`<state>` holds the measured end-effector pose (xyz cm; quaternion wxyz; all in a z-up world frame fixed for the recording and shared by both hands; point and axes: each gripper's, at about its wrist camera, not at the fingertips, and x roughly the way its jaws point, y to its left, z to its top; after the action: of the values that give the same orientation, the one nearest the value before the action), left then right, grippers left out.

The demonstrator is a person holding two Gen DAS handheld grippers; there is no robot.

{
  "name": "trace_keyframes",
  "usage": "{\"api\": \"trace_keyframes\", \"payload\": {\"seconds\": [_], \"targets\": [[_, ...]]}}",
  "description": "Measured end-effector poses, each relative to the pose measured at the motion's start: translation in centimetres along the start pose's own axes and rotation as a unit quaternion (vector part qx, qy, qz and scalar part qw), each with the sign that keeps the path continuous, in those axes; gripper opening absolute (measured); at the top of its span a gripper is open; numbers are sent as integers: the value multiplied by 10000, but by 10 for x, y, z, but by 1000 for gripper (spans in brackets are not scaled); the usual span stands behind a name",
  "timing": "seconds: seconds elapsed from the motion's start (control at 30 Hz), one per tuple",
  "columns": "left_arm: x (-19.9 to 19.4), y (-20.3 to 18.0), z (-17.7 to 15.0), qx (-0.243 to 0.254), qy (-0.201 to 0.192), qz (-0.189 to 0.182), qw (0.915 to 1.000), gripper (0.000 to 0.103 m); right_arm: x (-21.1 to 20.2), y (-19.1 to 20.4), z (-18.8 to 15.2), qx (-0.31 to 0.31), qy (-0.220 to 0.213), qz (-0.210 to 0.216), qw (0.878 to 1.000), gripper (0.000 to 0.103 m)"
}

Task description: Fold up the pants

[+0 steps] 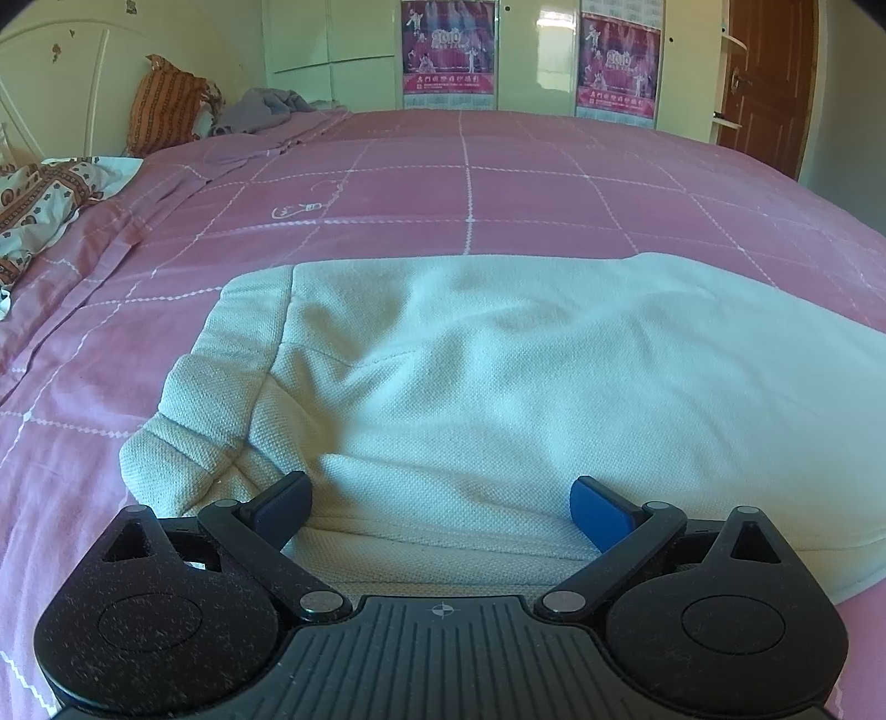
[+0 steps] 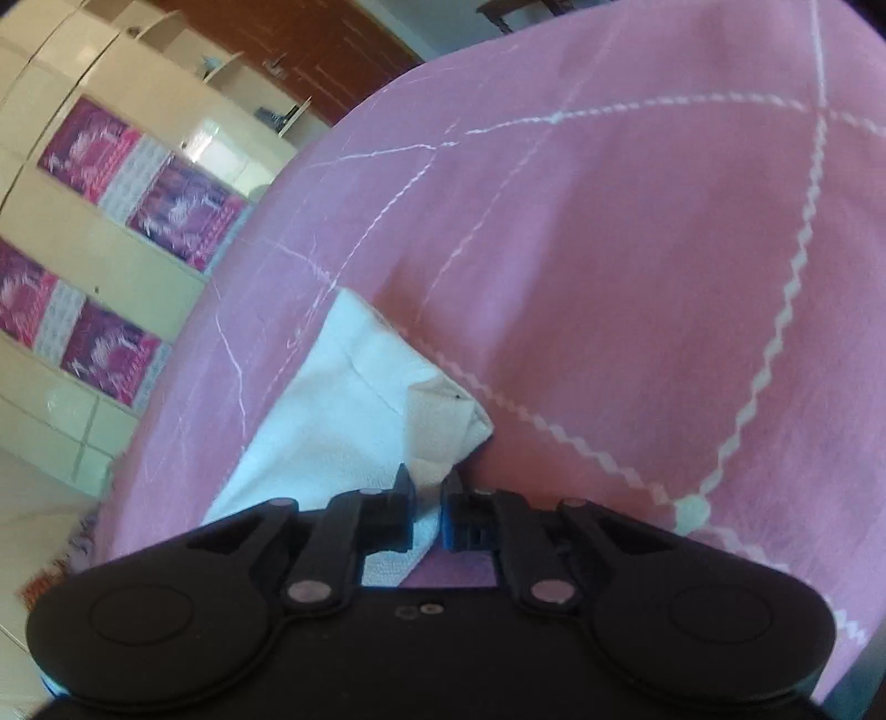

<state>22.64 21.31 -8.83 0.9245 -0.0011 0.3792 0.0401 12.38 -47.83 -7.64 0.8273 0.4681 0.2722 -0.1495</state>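
white pants on the pink bedspread, one corner pinched

the white pants (image 1: 498,387) lie flat on the pink checked bedspread (image 1: 470,183), their length running across the left wrist view, with the gathered waistband (image 1: 210,399) at the left end and the rest stretching off to the right. the left gripper (image 1: 440,512) hangs over the near edge of the cloth with its fingers spread wide – nothing between them is pressed. the right gripper (image 2: 427,509) has its fingers drawn together on a white hem corner of the pants (image 2: 354,399).

only the left view shows the pillows (image 1: 166,105) and a grey garment (image 1: 266,108) at the head of the bed – the right view, tilted and blurred, shows the pinched corner up close. both views take in the wardrobe (image 1: 554,50) with posters.
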Motion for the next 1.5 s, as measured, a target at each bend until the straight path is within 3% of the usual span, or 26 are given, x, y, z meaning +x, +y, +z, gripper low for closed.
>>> {"api": "trace_keyframes", "payload": {"seconds": [0.17, 0.3, 0.37, 0.47, 0.5, 0.67, 0.77, 0.9, 1.03, 1.17, 1.2, 1.3, 1.4, 1.43, 1.5], "targets": [[0, 0, -2, -8, -61, 0, 10000, 99, -12, -14, -4, 297, -44, 458, 9985, 22], [2, 0, -2, -3, -56, -19, 10000, 100, -41, -16, -4, 126, -519, 376, 9979, 37], [2, -1, -2, 0, -50, -17, 10000, 101, -40, -14, 0, 10, -444, 495, 9978, 35], [1, -1, -2, -12, -57, -13, 10000, 101, -31, 3, 5, -343, -266, 644, 9970, 14], [2, -1, -2, -15, -59, -16, 10000, 101, -30, 10, 7, -512, -229, 698, 9960, 13], [2, 0, -4, -20, -94, -43, 9999, 101, -32, 10, 6, -563, -104, 737, 9956, 21], [1, 0, -4, -18, -100, -50, 9999, 101, -30, -8, 3, -153, 7, 818, 9965, 27], [1, 0, -4, -18, -89, -54, 9999, 101, -19, -23, -1, 181, 68, 1130, 9934, 23], [1, 0, -3, -14, -95, -57, 9999, 101, -16, -35, -2, 633, -132, 1741, 9826, 23], [1, 0, -4, -15, -93, -58, 9999, 101, -17, -40, -2, 695, -268, 2020, 9765, 22], [1, 0, -3, -15, -93, -58, 9999, 102, -17, -41, -1, 681, -292, 2013, 9767, 14], [1, 0, -4, -16, -88, -56, 9999, 102, -14, -30, 4, 348, -249, 1544, 9871, 9], [1, 0, -4, -16, -91, -57, 9999, 102, -5, 8, 14, -276, -158, 869, 9957, 7], [1, 0, -3, -16, -90, -57, 9999, 102, -5, 26, 18, -526, -163, 804, 9952, 7], [1, 0, -3, -13, -88, -55, 9999, 102, -14, 63, 30, -989, -342, 1142, 9879, 7]]}}
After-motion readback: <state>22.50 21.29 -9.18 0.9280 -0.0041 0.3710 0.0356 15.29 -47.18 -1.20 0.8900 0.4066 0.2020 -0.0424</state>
